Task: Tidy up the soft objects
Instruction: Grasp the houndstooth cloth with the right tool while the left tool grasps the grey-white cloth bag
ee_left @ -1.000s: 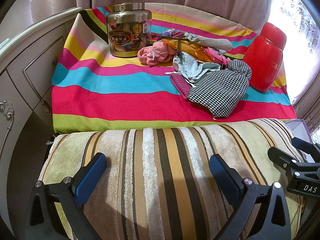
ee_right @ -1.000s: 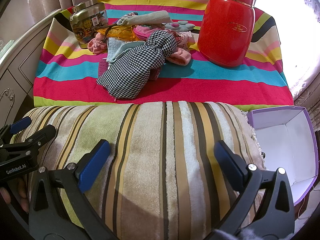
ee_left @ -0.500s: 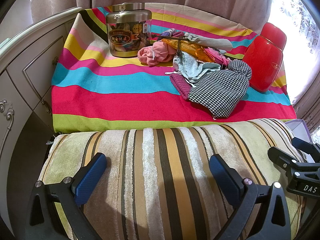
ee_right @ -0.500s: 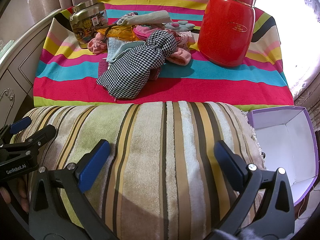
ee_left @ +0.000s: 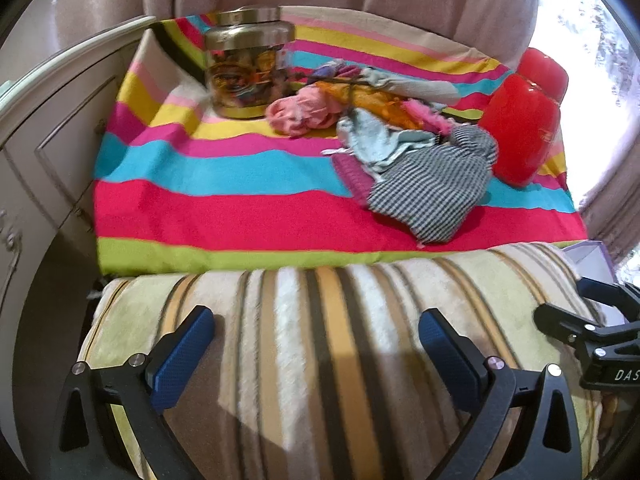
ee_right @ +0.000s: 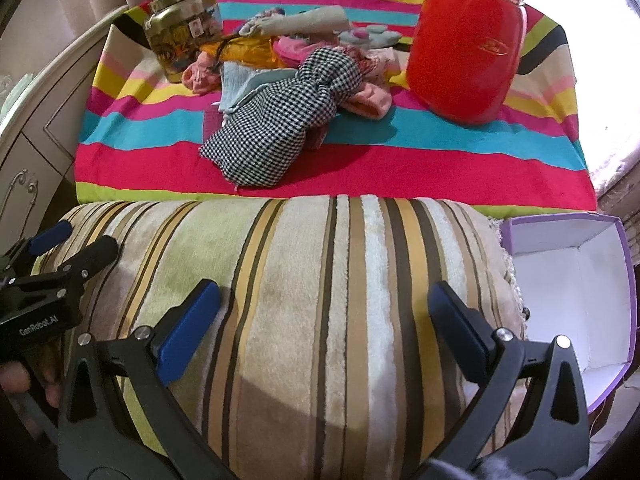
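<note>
A pile of soft items lies on the striped cloth [ee_left: 224, 208]: a black-and-white checked cloth [ee_left: 432, 196] in front, a pale blue cloth [ee_left: 372, 144], a pink item [ee_left: 304, 114] and an orange one [ee_left: 368, 98] behind. In the right wrist view the checked cloth [ee_right: 280, 120] lies mid-table. My left gripper [ee_left: 316, 340] is open and empty over a striped plush cushion [ee_left: 320, 340]. My right gripper [ee_right: 324, 316] is open and empty over the same cushion [ee_right: 320, 280]. Each gripper shows at the edge of the other's view.
A glass jar with a gold lid [ee_left: 248, 72] stands at the back left. A red container [ee_left: 520, 128] stands at the right of the pile, large in the right wrist view [ee_right: 468, 48]. An open purple box [ee_right: 568, 300] sits at the right of the cushion. A white cabinet [ee_left: 48, 128] is at the left.
Both views have shifted slightly forward and up toward the pile; the left view is blurred by motion. Both grippers stay open and empty.
</note>
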Available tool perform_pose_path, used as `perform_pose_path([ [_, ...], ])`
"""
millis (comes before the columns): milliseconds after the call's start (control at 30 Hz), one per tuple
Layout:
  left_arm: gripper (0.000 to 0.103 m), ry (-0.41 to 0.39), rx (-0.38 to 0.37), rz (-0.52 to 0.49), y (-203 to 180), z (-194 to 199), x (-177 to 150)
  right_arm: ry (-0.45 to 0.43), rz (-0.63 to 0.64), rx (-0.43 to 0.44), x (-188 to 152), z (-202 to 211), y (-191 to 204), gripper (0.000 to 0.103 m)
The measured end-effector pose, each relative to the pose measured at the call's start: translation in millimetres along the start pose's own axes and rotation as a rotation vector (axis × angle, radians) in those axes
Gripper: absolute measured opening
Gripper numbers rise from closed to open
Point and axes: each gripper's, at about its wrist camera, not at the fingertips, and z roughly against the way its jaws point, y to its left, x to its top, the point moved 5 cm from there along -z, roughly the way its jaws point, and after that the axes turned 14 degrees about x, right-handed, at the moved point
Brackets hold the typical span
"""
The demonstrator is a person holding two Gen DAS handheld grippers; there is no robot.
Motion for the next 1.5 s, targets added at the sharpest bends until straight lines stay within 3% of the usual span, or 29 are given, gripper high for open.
perform_pose_path([
  [267,0.094,-0.001,-0.060,-0.009,-18.0,-10.0,29.7,-0.055,-0.061,0.099,34.7,-13.0,-8.7,0.103],
  [433,0.092,-0.035,-0.034,0.013,-15.6,-13.4,56.6,-0.098,-0.182,0.200,66.0,-34.9,-13.0,0.103],
  [767,0.087,-0.128,-0.005,-0.009,-23.3,-21.0,128.1,-0.180,-0.330,0.256,106.5,-66.0,-22.9,0.099],
  [1067,0.087,-0.218,-0.064,-0.157,-76.4,-36.4,189.4,-0.163,-0.381,0.284,120.0,-93.1,-33.3,0.060],
  [1133,0.087,-0.229,-0.076,-0.207,-92.2,-42.5,197.6,-0.154,-0.395,0.303,119.8,-97.6,-36.9,0.038],
  [1233,0.087,-0.239,-0.072,-0.288,-117.8,-55.3,206.9,-0.152,-0.419,0.335,115.7,-99.4,-44.3,0.021],
  [1500,0.085,-0.205,0.006,-0.389,-148.3,-103.1,222.2,-0.220,-0.423,0.387,110.6,-75.8,-57.6,0.015],
])
